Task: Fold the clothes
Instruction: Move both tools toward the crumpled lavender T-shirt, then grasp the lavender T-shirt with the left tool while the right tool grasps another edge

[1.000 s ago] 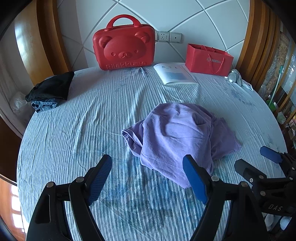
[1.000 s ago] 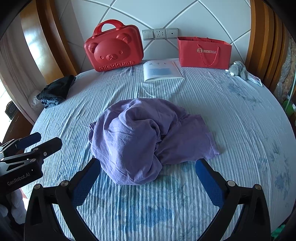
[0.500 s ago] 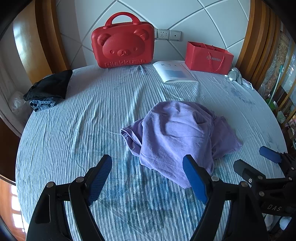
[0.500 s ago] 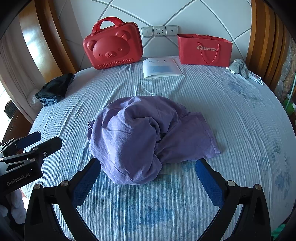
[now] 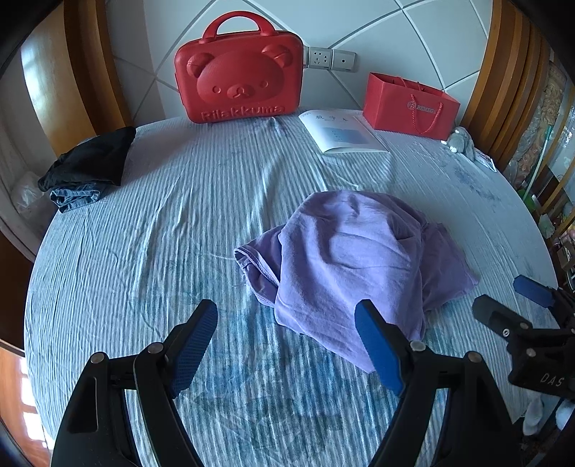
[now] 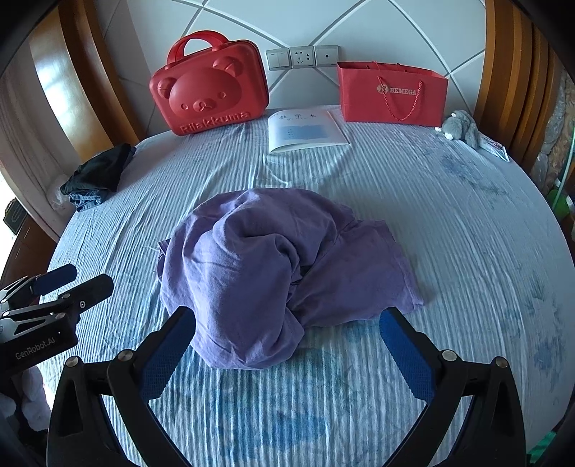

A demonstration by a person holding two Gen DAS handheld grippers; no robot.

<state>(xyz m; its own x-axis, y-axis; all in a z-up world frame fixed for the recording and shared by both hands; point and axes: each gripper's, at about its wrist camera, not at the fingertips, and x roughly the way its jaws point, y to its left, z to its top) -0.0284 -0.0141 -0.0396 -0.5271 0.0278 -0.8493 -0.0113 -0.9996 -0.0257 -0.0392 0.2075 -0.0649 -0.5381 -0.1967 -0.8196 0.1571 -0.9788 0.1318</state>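
Red case [image 6: 210, 89] reads Rilakkuma; bag [image 6: 393, 93] BEMEGA.

We see the right gripper [image 6: 287, 345], jaws spread wide, above the striped bed [image 6: 449, 222], its fingers flanking a crumpled purple garment [image 6: 273, 266].

We see a bedroom in a home. A round bed [image 6: 449, 222] with a blue striped sheet fills the view, and behind it stands a padded white headboard wall [image 6: 377, 28] with wall sockets [image 6: 302, 56]. On the bed lie personal things: a red bear-face case [image 6: 208, 93], a red paper gift bag [image 6: 391, 93], a booklet [image 6: 305, 131], a small grey plush toy [image 6: 460, 127] and a pile of dark clothes [image 6: 97, 176].
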